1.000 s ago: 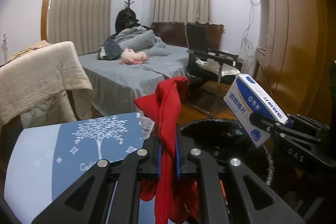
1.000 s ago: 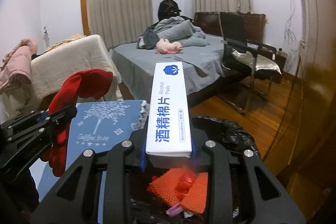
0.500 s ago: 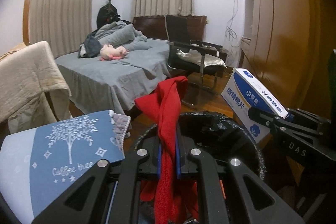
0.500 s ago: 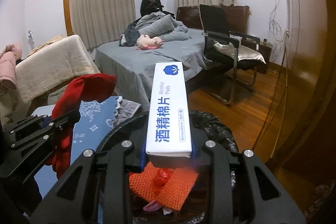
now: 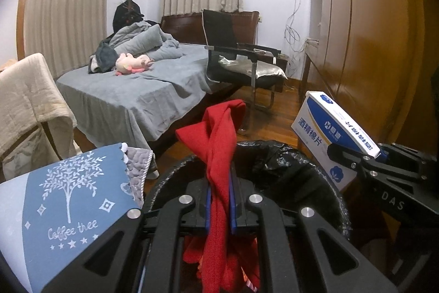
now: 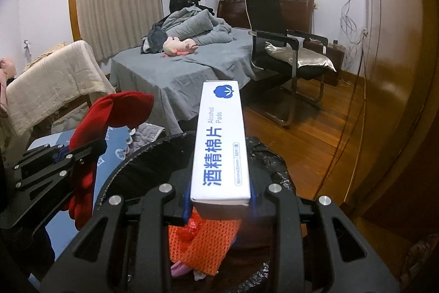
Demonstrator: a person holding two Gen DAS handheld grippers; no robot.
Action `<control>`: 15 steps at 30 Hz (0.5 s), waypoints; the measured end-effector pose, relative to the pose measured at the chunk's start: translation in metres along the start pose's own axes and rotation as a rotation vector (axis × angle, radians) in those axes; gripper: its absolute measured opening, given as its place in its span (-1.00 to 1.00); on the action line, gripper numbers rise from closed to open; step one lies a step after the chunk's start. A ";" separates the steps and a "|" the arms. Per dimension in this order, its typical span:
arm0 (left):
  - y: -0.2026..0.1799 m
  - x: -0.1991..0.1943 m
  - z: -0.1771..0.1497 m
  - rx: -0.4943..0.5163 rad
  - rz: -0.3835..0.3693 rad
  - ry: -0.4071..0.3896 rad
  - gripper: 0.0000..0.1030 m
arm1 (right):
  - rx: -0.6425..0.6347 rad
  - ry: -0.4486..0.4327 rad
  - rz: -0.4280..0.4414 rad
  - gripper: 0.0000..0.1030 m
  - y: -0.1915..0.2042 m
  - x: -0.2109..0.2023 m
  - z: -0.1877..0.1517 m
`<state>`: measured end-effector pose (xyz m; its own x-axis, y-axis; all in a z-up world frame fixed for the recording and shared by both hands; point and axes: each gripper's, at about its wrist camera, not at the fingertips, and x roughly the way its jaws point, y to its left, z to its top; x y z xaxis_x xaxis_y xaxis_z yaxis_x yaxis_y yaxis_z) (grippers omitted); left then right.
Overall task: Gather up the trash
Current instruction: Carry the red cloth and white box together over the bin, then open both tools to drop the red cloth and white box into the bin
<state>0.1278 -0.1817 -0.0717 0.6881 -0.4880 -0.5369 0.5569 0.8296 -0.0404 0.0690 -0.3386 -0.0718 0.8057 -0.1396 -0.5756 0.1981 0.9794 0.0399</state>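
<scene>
Left gripper pinched a red cloth and right gripper clamped a box, both over the bin

The red cloth looks soft, matt and knitted, while the box is smooth white cardboard with a slight sheen. Crinkled glossy black plastic lines the bin, and the orange piece inside seems a coarse mesh, perhaps plastic. The floor and wardrobe are polished, shiny wood.

Left gripper angled downward, jaws clamped tight, right gripper alongside, tilted down, jaws part-closed in a grip
</scene>
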 end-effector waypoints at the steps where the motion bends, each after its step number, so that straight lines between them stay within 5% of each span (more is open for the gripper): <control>1: -0.002 0.001 -0.001 0.001 -0.001 0.002 -0.81 | 0.000 0.002 -0.002 -0.43 -0.002 0.002 0.001; 15: -0.011 0.044 -0.001 0.025 -0.036 0.051 -0.81 | 0.009 0.039 -0.026 -0.43 -0.016 0.026 -0.003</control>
<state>0.1519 -0.2123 -0.0957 0.6434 -0.5026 -0.5774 0.5929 0.8043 -0.0395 0.0852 -0.3580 -0.0898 0.7778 -0.1593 -0.6080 0.2240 0.9741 0.0314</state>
